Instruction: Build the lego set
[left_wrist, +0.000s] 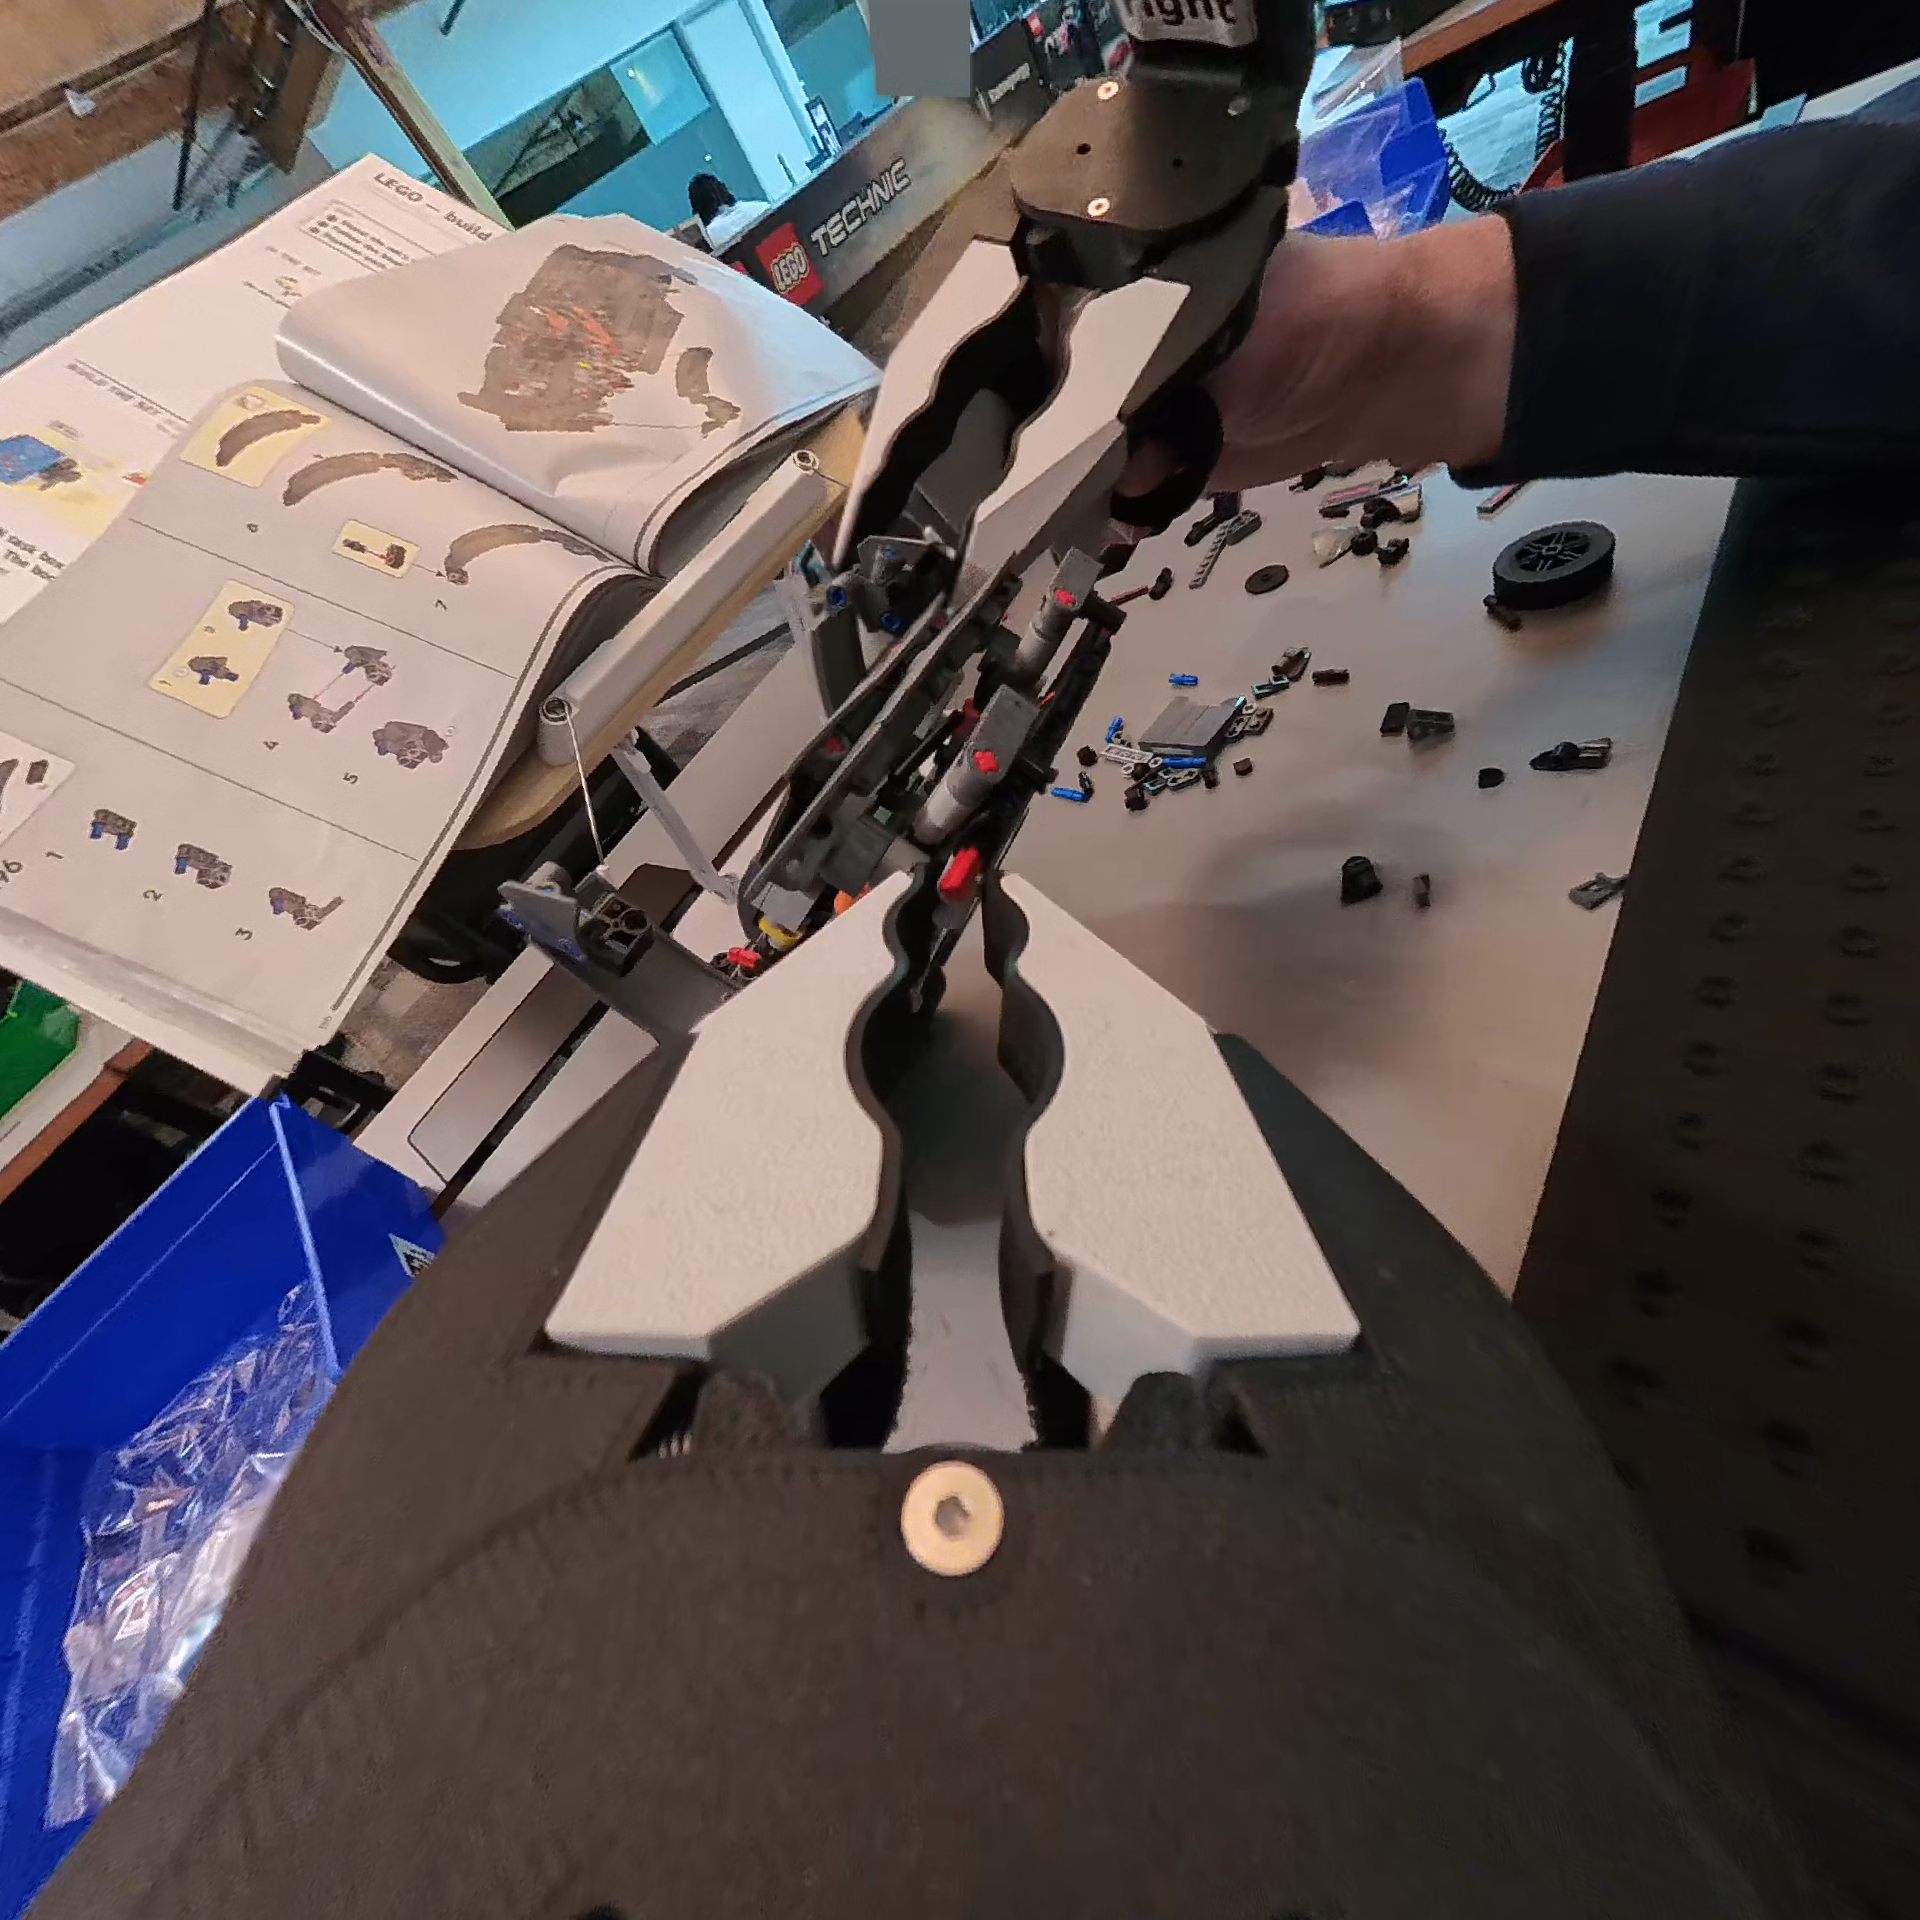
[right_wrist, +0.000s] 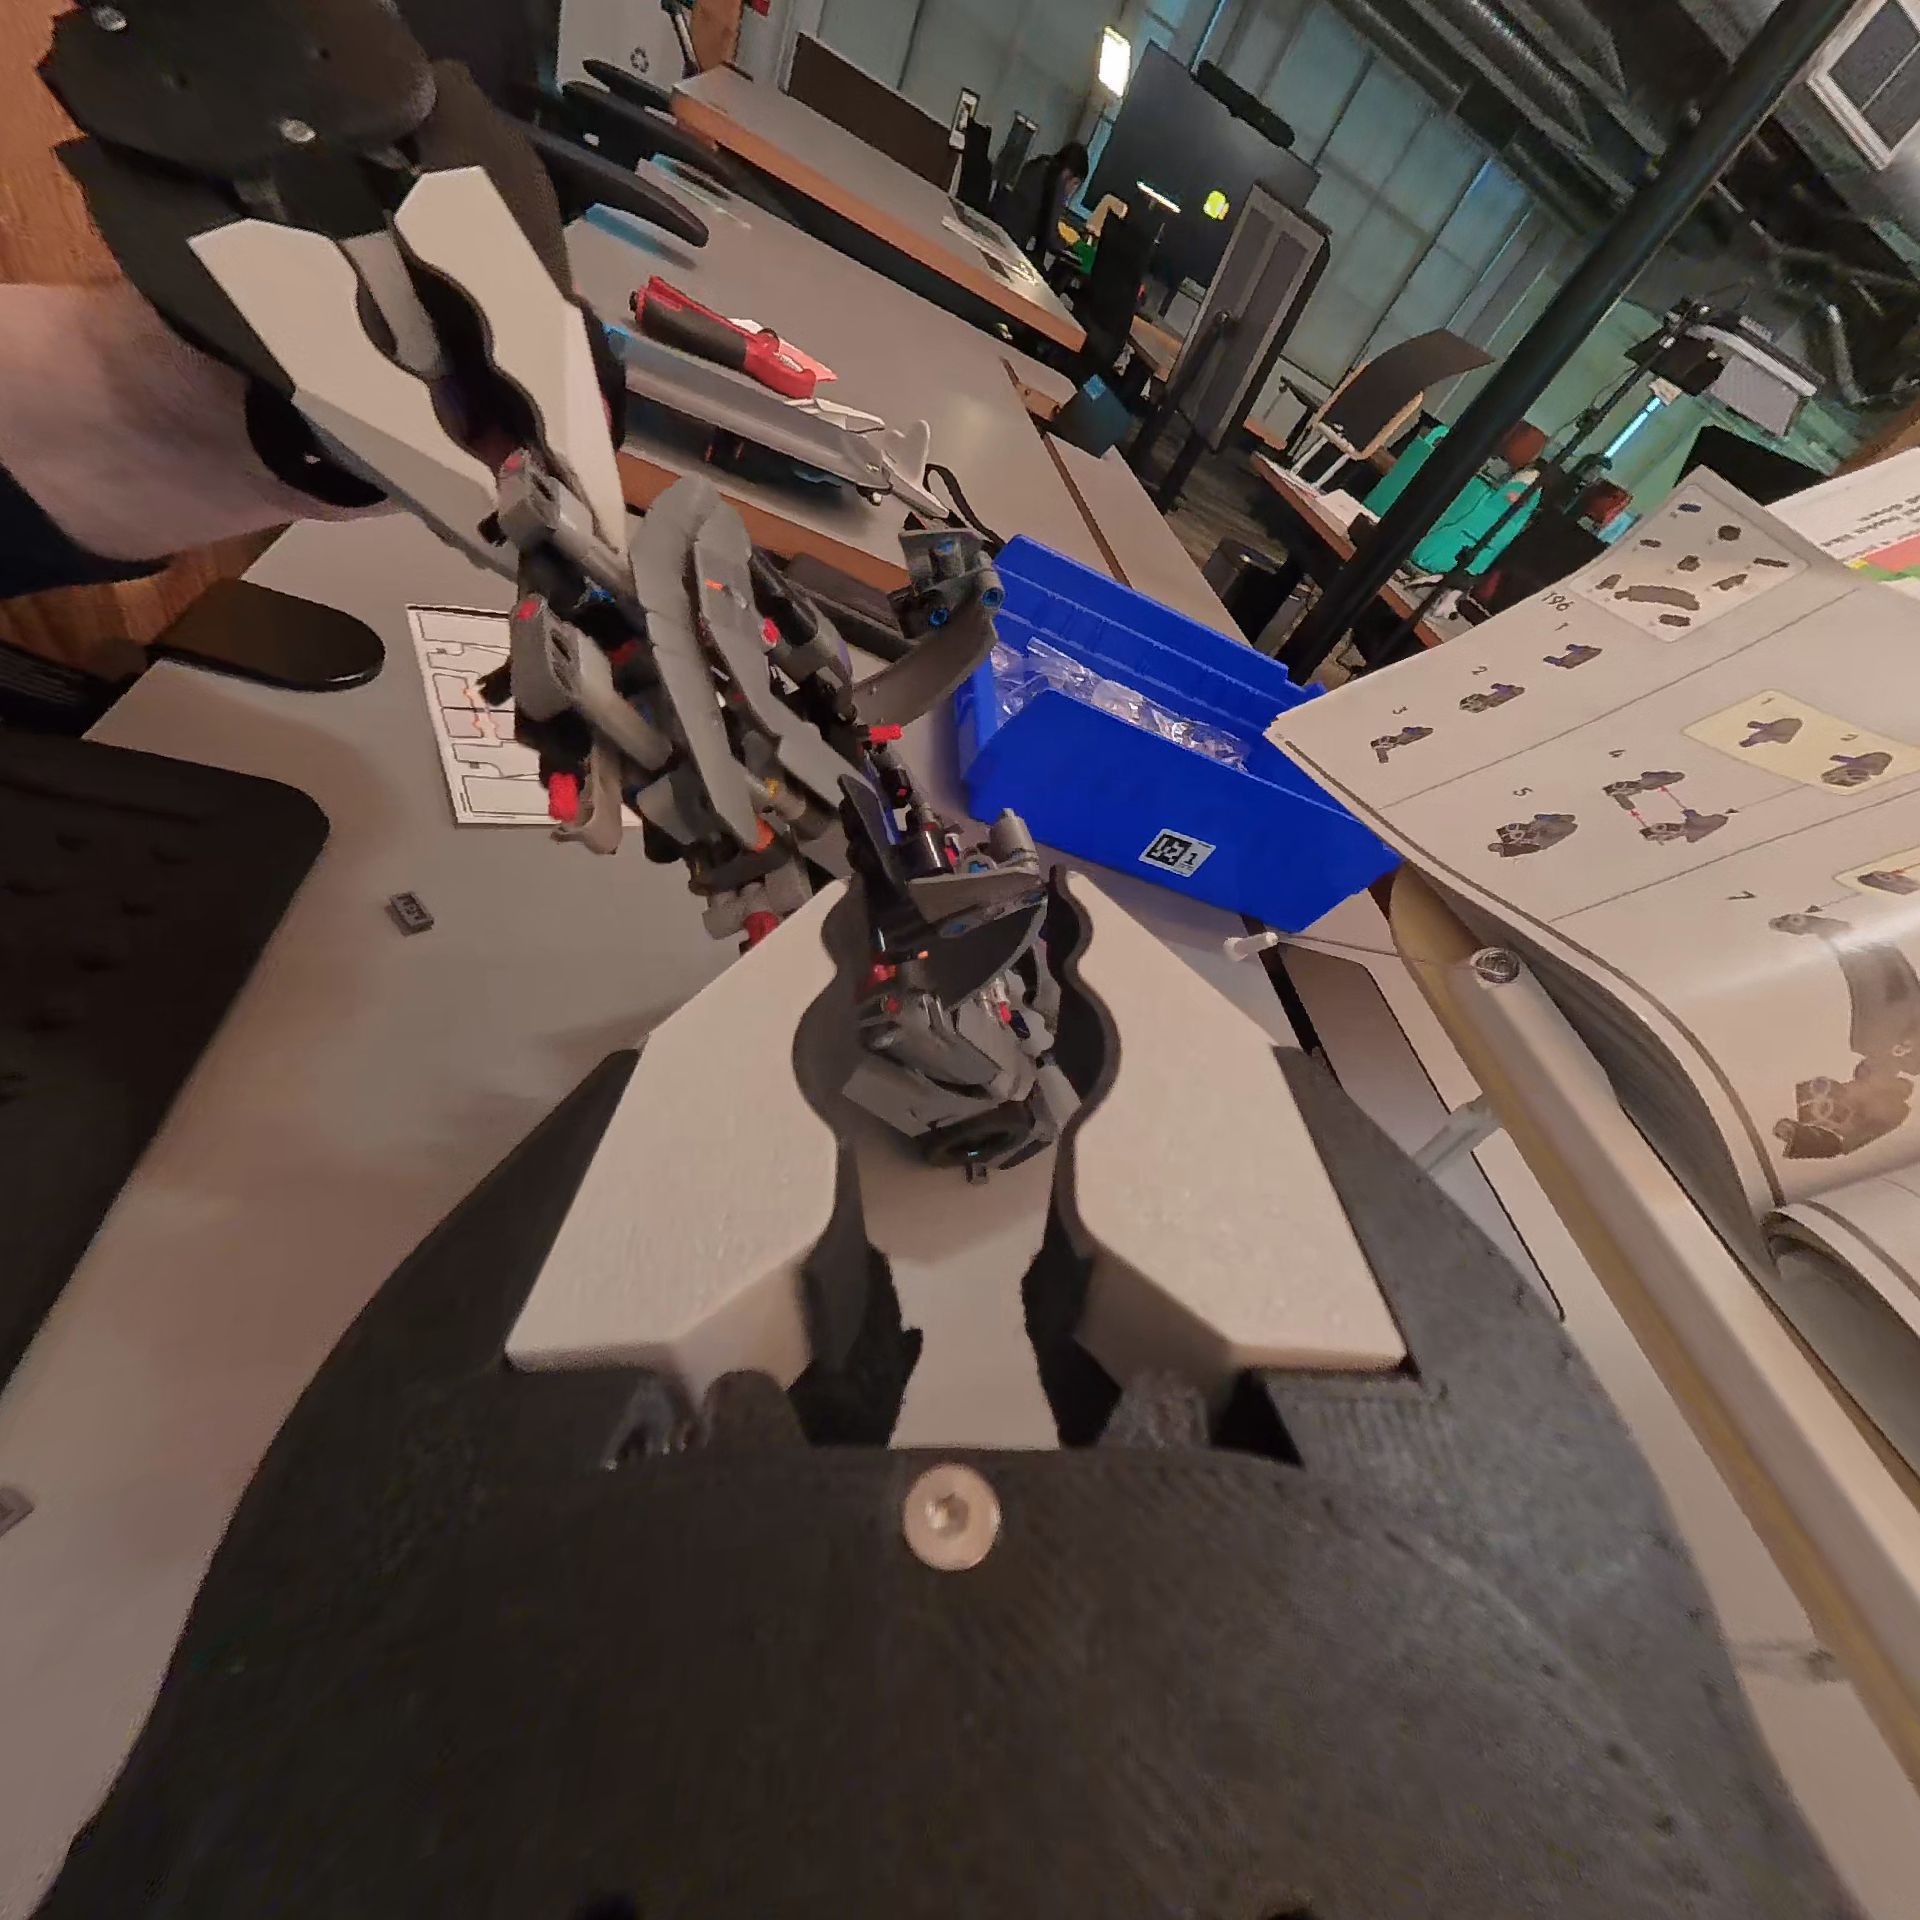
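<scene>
Both claws gripped the half-built lego model at once, holding it in the air above the tabletop. The left claw was closed on the model's near end, by a red pin, and the right claw was closed on its far end, close to a curved dark panel. In the right wrist view the right claw had the dark grey front of the model wedged between its fingers, with the left claw clamped on the upper end.

To do this step well, I judged that one claw should only steady the model while the other pressed or turned, since the thin beams looked apt to pop apart under twist. Which page step was in hand I could not tell.

The pale grey tabletop carried loose parts scattered to the right and a black wheel farther right. The open instruction booklet lay propped on a stand at left, and a blue bin with clear bags stood near it. A black perforated mat covered the right edge. Beyond were other desks, chairs and a large workshop room.
</scene>
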